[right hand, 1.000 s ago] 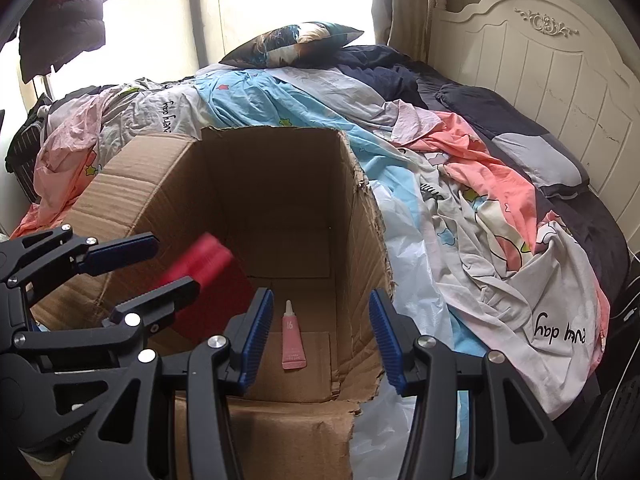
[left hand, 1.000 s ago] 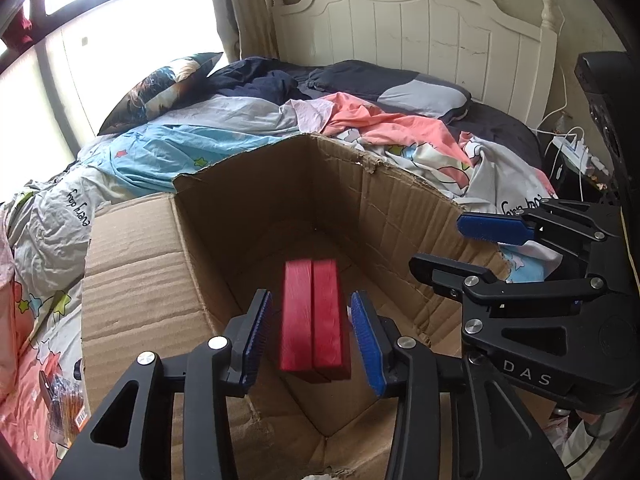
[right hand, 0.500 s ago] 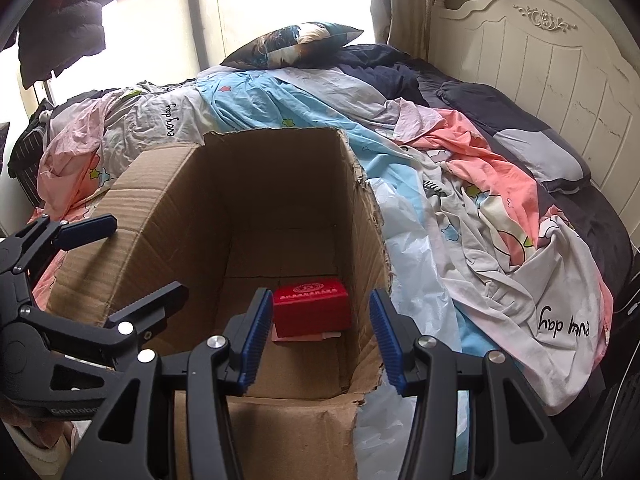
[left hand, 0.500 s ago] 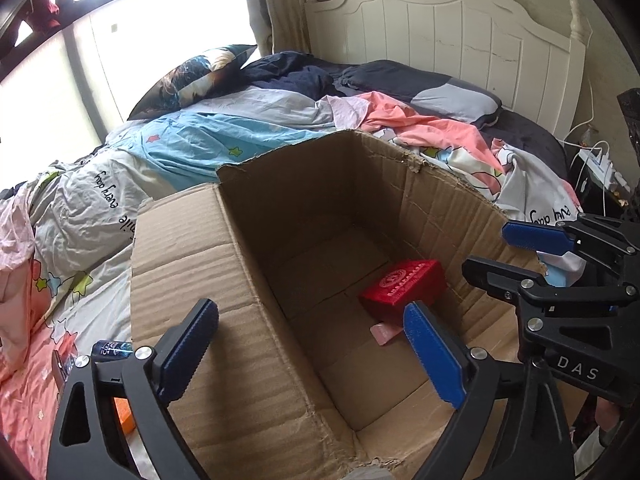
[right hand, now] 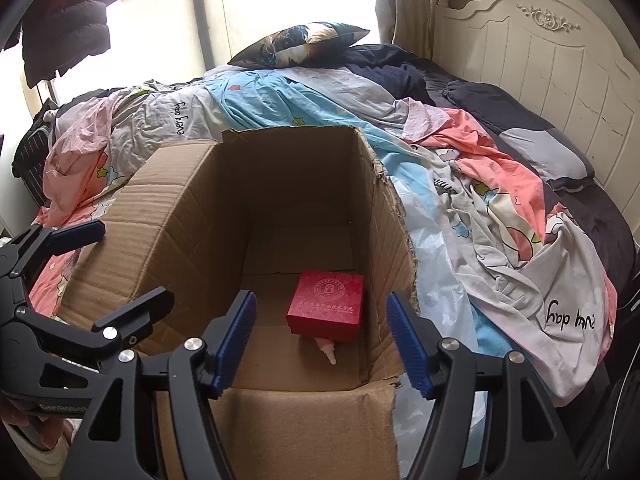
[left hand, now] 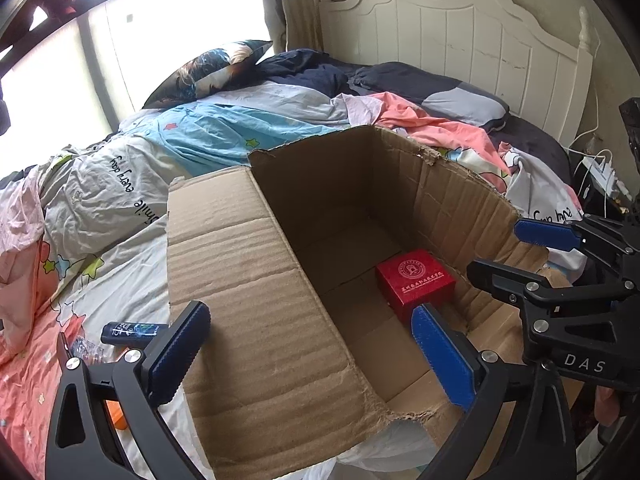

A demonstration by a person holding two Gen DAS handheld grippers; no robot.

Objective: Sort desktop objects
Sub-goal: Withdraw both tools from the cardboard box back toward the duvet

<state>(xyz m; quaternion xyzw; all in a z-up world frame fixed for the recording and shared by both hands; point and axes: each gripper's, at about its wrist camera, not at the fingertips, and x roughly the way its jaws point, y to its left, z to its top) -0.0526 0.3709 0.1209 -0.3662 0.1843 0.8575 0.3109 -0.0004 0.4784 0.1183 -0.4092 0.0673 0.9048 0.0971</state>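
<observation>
I've got both grippers over the cardboard box (right hand: 188,236) on the bed (right hand: 500,184). My left gripper (left hand: 310,350) is spread wide with nothing in it; my right gripper (right hand: 320,338) is released too, jaws apart and bare. Down in the box the red box (right hand: 326,306) lies flat on the bottom, close to the right-hand wall, and it's resting on a small pink tube (right hand: 325,349) whose white cap pokes out from under it. So those two lie where sorting wants them. Out on the bedding left of the box I can see a dark bottle (left hand: 132,333) and something orange (left hand: 116,416), half hidden behind my left gripper. If those belong in as well, I'd keep the left jaws wide, clear the box flap, and come at the bottle across its narrow width, since it's round and could roll on soft sheets.
</observation>
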